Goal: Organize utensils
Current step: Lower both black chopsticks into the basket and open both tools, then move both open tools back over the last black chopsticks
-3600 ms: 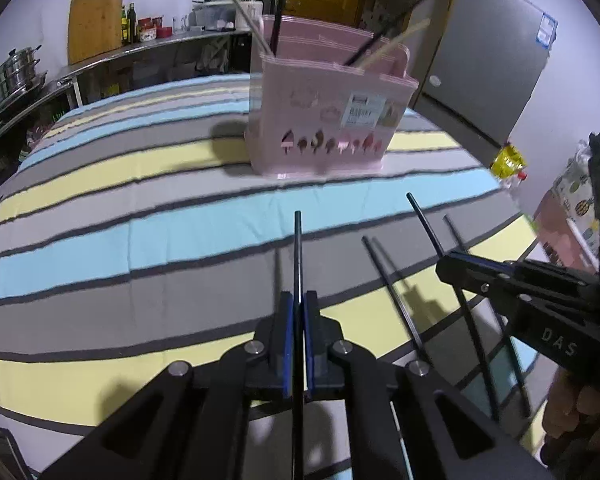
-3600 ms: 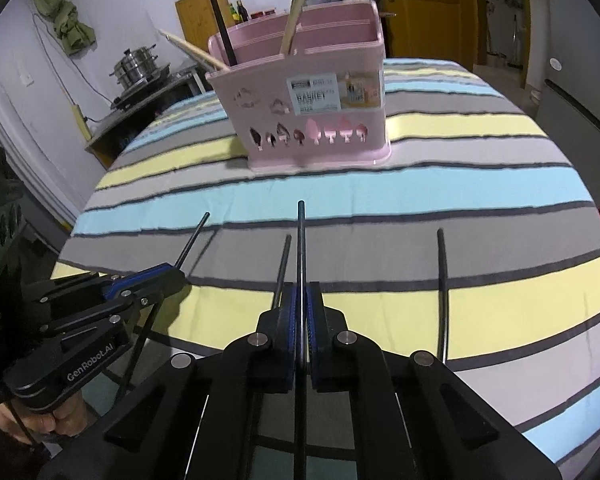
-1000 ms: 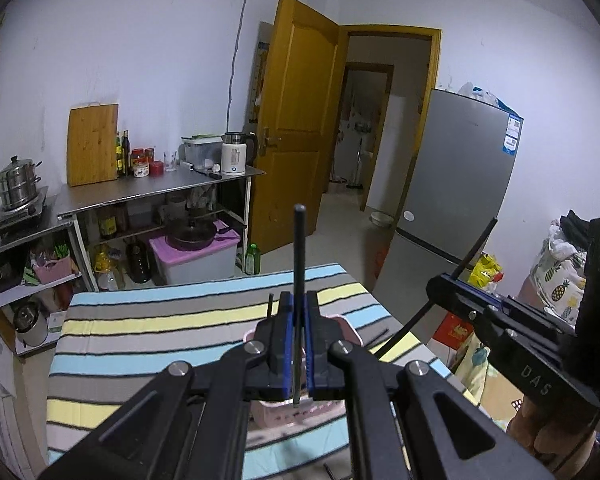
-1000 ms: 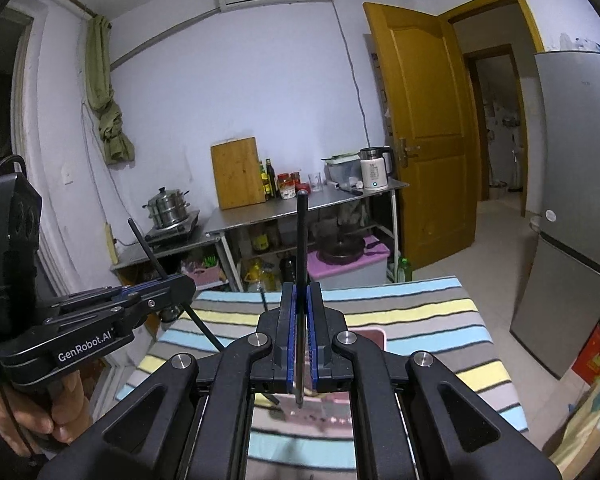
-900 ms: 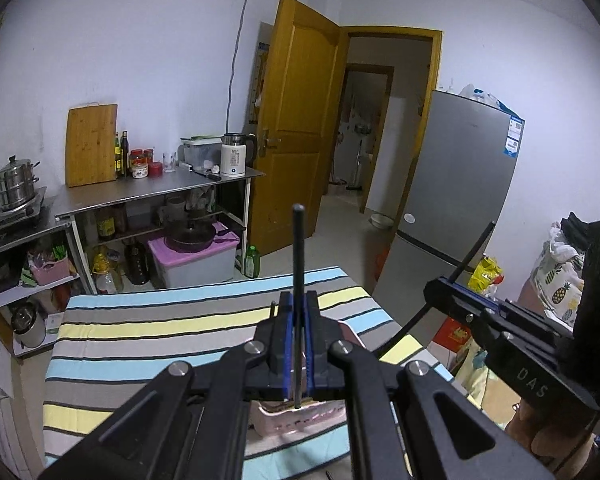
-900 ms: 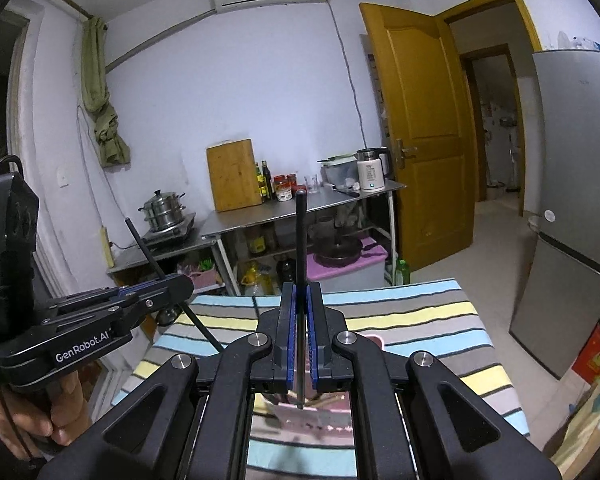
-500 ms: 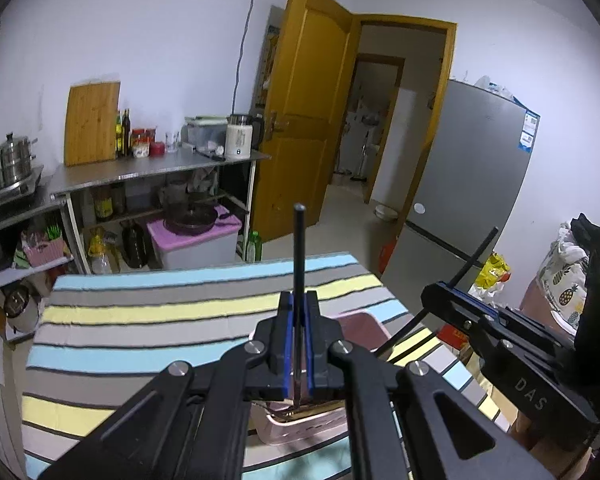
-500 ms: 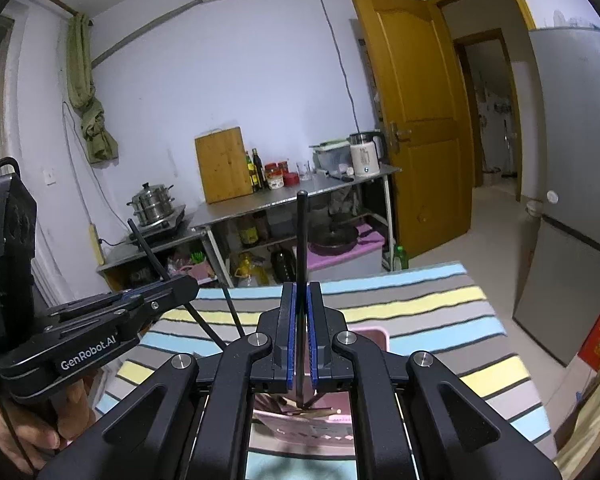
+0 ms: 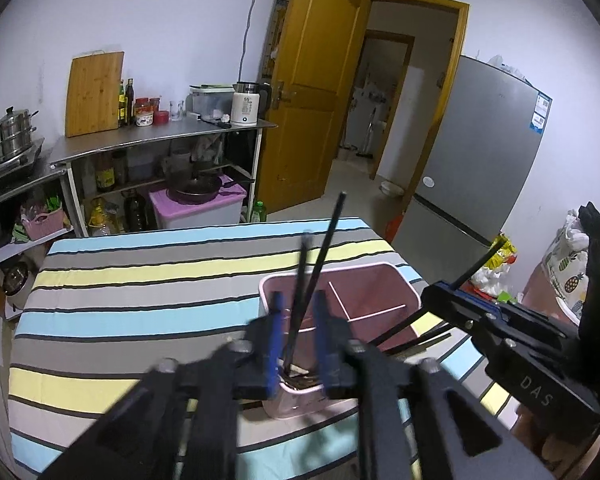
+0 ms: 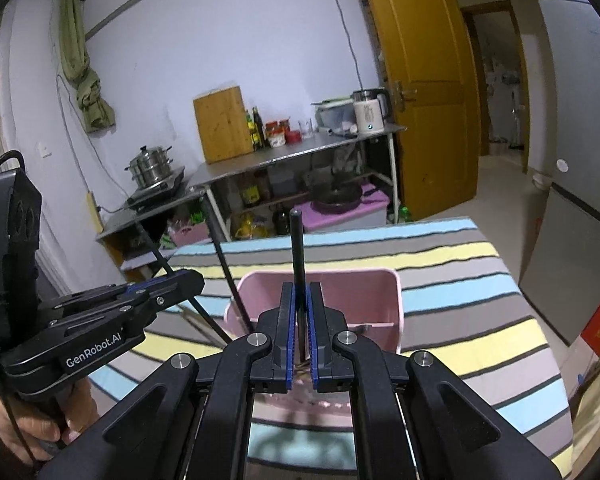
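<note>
Below, a slim black chopstick (image 10: 298,264) stands above the pink plastic caddy (image 10: 396,304).

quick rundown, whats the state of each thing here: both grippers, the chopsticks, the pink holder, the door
left gripper: fingers just opened, black chopstick loose between them
right gripper: shut on second black chopstick
pink holder: upright on striped table, chopsticks inside
door: open

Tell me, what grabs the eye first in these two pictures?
Two black grippers poised over a pink utensil basket on a striped tablecloth. The right gripper pinches a black chopstick upright above the basket; the left gripper has just been opening, with dark chopsticks loose between its blue pads. Behind stands a yellow door.
</note>
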A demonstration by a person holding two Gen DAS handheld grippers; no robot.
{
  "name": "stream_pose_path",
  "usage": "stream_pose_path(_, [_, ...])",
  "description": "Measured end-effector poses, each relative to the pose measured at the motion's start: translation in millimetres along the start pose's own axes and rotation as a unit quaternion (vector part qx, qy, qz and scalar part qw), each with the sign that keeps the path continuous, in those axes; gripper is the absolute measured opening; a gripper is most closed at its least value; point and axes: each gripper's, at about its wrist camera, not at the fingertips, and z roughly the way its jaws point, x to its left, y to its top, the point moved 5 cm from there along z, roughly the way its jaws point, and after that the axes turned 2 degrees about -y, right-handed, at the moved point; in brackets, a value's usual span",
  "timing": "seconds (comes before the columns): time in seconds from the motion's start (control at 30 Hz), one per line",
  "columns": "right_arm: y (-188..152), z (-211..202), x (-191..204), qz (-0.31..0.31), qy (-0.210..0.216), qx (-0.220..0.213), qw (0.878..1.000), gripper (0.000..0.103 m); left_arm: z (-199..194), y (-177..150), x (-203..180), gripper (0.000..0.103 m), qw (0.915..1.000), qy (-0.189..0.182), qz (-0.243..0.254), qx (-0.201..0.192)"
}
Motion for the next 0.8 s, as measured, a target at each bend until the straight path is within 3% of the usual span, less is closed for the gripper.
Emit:
stream_pose_path(0.1, [-2, -11, 0, -0.005, 0.005, -0.006, 1.0, 0.012, -10, 0, -1, 0.031, 1.0, -0.003, -0.002, -0.008])
stream_pose_path(0.37, [-14, -48, 4, -0.011, 0.008, -0.015, 1.0, 0.013, -41, -15, -6, 0.031, 0.9998, 0.008, 0.0, -0.016])
stream_pose_path(0.8, [-80, -115, 15, -0.023, -0.004, -0.014, 1.0, 0.014, -98, -91, -29, 0.038, 0.9998, 0.011, -0.011, -0.013])
